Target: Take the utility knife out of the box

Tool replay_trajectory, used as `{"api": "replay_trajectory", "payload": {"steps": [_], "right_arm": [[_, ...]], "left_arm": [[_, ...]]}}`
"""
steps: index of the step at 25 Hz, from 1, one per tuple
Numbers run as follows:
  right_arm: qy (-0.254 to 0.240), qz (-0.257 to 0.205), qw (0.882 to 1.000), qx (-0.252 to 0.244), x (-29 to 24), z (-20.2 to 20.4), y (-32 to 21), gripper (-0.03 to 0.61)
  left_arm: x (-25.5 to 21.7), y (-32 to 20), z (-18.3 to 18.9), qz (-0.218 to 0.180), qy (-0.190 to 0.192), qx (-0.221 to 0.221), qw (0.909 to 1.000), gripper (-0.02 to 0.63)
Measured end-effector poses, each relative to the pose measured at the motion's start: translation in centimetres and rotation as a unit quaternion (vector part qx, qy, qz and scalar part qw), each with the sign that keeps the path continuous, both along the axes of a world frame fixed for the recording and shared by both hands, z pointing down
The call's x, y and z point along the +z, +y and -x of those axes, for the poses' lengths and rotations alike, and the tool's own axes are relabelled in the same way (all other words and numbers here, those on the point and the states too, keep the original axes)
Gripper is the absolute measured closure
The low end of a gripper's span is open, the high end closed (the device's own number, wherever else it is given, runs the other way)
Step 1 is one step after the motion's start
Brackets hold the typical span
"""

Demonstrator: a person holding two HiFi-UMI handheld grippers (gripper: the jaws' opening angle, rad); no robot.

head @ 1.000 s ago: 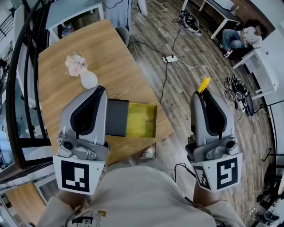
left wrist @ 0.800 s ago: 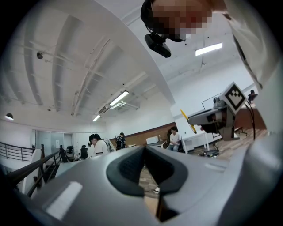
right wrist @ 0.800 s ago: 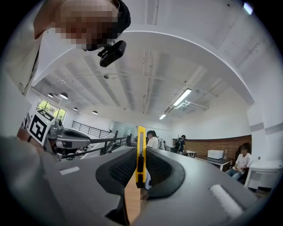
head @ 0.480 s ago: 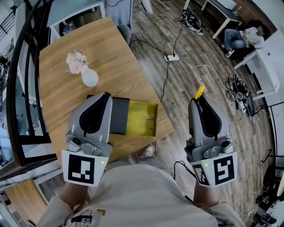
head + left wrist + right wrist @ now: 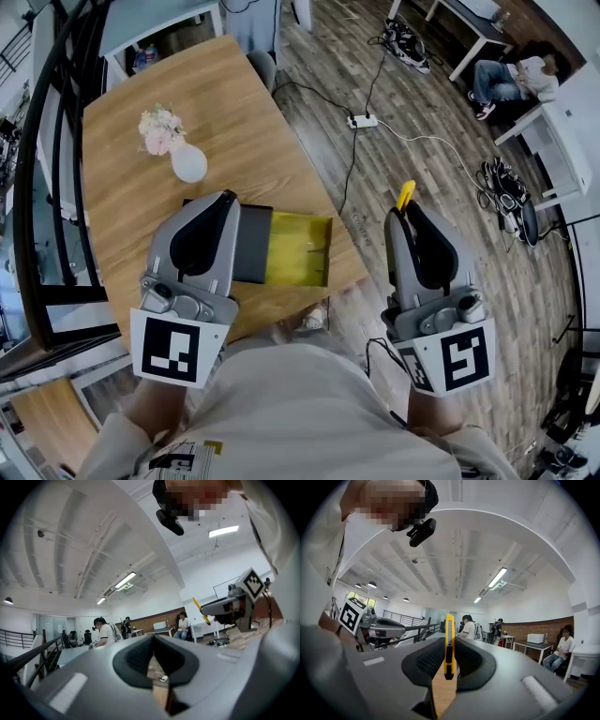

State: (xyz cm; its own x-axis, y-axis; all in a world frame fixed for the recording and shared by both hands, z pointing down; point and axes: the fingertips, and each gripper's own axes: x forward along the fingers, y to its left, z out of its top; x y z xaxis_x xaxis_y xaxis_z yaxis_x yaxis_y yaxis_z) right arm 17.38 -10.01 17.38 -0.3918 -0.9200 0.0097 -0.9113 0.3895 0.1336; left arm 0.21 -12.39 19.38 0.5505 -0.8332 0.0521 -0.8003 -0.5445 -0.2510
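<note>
Right tool [image 5: 405, 210] pinching utility knife [image 5: 449, 644]; box [image 5: 300, 251] well off leftward, beside left tool [image 5: 225, 198], pressed together, empty. Firm pinch, level carry advised.

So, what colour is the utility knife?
Yellow; the utility knife shows best in the right gripper view.

I count one left gripper [image 5: 221, 199], one right gripper [image 5: 405, 214], one knife [image 5: 405, 194], one box [image 5: 296, 253], one vase [image 5: 188, 166] and one table [image 5: 225, 103]
</note>
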Motion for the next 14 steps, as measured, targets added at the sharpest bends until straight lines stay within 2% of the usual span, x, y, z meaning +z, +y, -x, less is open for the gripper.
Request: {"api": "replay_trajectory", "payload": {"steps": [14], "right_arm": [[-0.015, 0.019, 1.000, -0.005, 1.00, -0.09, -1.01, 0.515]], "left_arm": [[0.70, -0.65, -0.20, 0.010, -0.005, 0.001, 0.9999, 0.611]]}}
